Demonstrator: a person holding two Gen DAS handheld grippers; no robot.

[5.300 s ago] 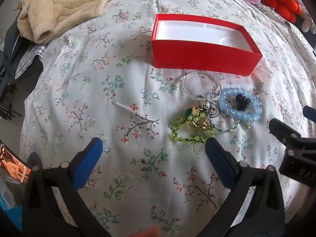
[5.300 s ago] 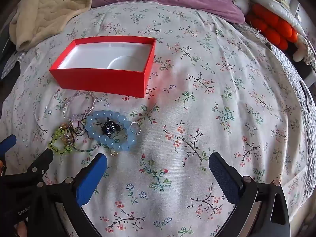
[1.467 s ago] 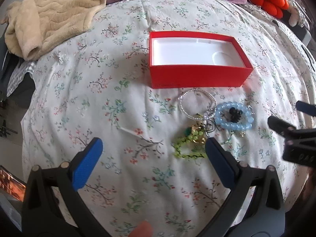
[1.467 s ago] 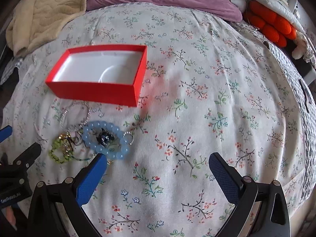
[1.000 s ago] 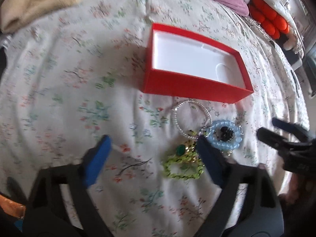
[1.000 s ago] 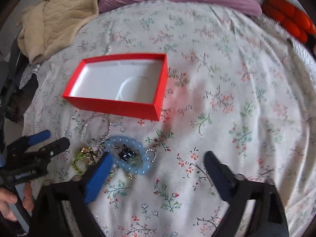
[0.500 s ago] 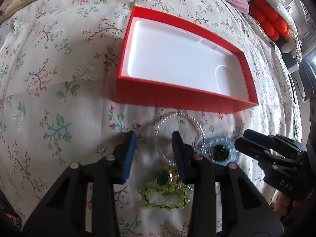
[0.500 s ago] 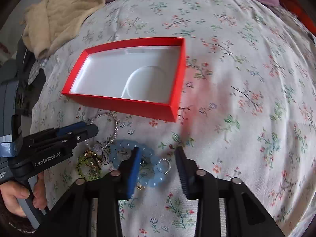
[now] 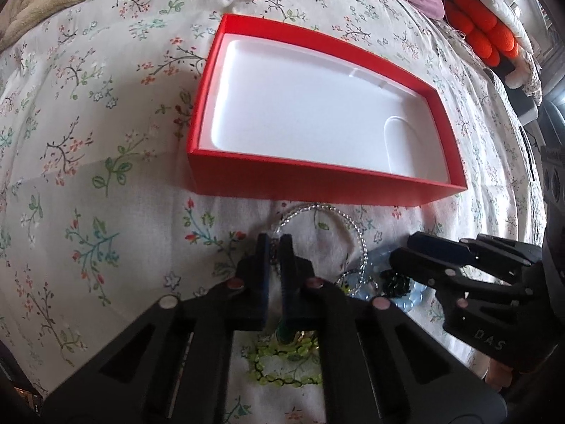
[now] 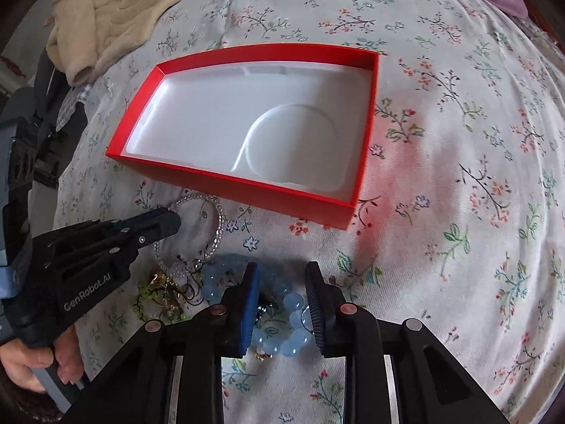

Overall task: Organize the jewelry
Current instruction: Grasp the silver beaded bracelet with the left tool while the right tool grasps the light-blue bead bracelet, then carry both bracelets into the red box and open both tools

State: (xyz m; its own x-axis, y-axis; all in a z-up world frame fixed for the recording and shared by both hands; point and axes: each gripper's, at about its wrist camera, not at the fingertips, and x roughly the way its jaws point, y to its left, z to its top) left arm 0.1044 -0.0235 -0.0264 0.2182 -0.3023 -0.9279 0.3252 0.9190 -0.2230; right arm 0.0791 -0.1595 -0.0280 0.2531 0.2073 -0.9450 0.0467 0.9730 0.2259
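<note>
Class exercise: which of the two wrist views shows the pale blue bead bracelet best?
The right wrist view: the pale blue bead bracelet lies close between the right gripper's closing jaws, single beads distinct. In the left wrist view only a sliver of it shows, hidden behind both grippers.

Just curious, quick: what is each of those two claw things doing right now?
Left gripper: closed on the silver bead bracelet.
Right gripper: fingers closing around the blue bead bracelet.

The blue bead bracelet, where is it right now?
In the right wrist view the blue bead bracelet lies low in the middle on the flowery bedspread, between the closing jaws of the right hand-held gripper, just below the red box.
</note>
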